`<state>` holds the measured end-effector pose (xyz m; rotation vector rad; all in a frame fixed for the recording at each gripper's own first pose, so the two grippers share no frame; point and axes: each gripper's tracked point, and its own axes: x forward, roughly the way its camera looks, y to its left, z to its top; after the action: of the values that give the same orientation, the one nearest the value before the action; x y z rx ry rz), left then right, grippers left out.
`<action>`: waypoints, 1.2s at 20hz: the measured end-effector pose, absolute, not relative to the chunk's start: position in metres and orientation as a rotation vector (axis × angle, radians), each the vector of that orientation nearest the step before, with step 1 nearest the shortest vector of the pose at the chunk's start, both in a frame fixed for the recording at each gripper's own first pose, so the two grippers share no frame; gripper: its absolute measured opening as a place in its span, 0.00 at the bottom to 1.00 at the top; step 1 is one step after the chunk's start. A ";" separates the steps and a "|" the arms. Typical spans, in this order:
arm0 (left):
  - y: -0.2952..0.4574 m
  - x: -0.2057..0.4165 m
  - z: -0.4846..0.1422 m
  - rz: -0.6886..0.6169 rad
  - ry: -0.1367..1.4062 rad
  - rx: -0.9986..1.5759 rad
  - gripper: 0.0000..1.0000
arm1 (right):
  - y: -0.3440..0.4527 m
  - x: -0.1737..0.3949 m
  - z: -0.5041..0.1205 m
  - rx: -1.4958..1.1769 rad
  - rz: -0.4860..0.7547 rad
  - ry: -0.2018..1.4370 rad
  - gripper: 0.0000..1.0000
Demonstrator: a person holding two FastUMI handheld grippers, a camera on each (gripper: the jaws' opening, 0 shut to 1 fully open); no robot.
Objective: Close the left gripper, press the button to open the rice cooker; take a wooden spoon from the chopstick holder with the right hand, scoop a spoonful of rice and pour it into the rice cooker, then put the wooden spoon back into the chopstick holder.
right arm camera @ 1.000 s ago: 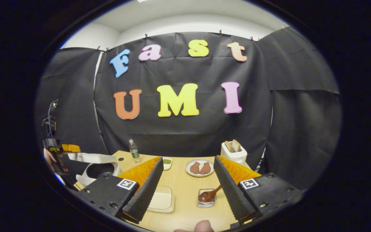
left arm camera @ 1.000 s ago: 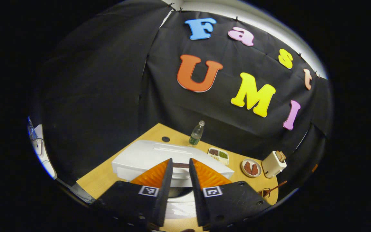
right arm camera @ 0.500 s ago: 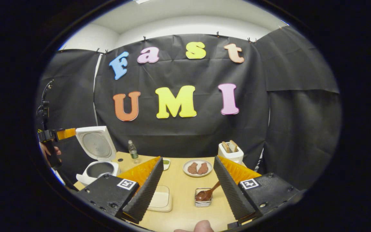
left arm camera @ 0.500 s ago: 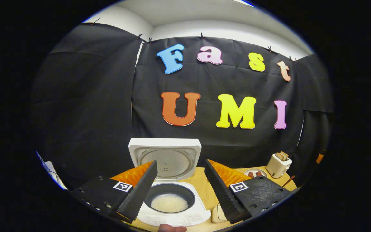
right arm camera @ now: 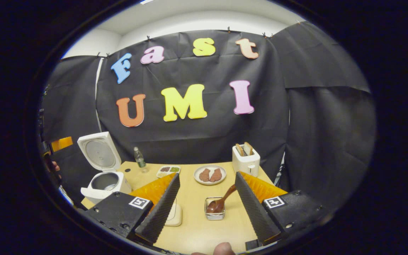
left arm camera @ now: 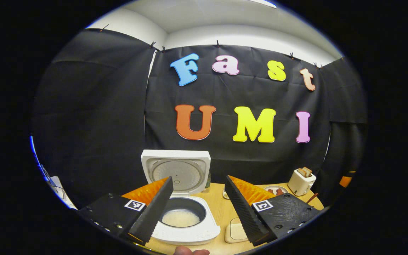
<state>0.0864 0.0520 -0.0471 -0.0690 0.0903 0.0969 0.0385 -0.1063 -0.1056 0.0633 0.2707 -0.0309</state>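
Rice cooker [left arm camera: 182, 212] is sitting at the left end of the wooden table [right arm camera: 197, 230] with its lid [left arm camera: 176, 171] standing upright and fully open, the round inner plate facing forward. White rice [left arm camera: 180, 217] is lying in the bottom of the dark inner pot. In the left gripper view, the left gripper [left arm camera: 198, 189] is hovering in front of the cooker with its fingers spread wide apart, holding nothing, the open pot showing between them. A beige dish [left arm camera: 236, 233] is lying just to the right of the cooker, partly hidden behind one finger.

In the right gripper view, the right gripper [right arm camera: 207, 186] is also hanging open and empty, its fingers well apart above the table. Between them a small clear chopstick holder [right arm camera: 214, 209] is standing on the table, and a wooden spoon [right arm camera: 221, 201] is resting in it, bowl down, handle leaning up toward the right. The gripper is not touching the spoon.

Farther back, a plate with two brown pieces [right arm camera: 210, 174] is sitting near a white toaster [right arm camera: 246, 161] with bread slices sticking up from its slots. A small tray with green and brown fillings [right arm camera: 168, 170] and a plastic bottle [right arm camera: 140, 159] are standing toward the rear left, near the cooker. A fingertip [right arm camera: 223, 249] is showing at the bottom edge of the right gripper view.
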 end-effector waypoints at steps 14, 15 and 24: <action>0.034 0.109 -0.030 0.164 0.107 -0.095 0.94 | -0.168 0.133 -0.266 0.151 -0.020 0.504 0.98; 0.034 0.111 -0.031 0.177 0.118 -0.095 0.94 | -0.170 0.145 -0.280 0.179 -0.020 0.521 0.97; 0.030 0.101 -0.047 0.253 0.191 -0.056 0.95 | -0.176 0.208 -0.337 0.380 0.006 0.623 0.60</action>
<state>0.1011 0.0298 -0.0466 -0.0558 0.1906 0.2529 0.2078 -0.1756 -0.3374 0.3798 0.6230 0.0057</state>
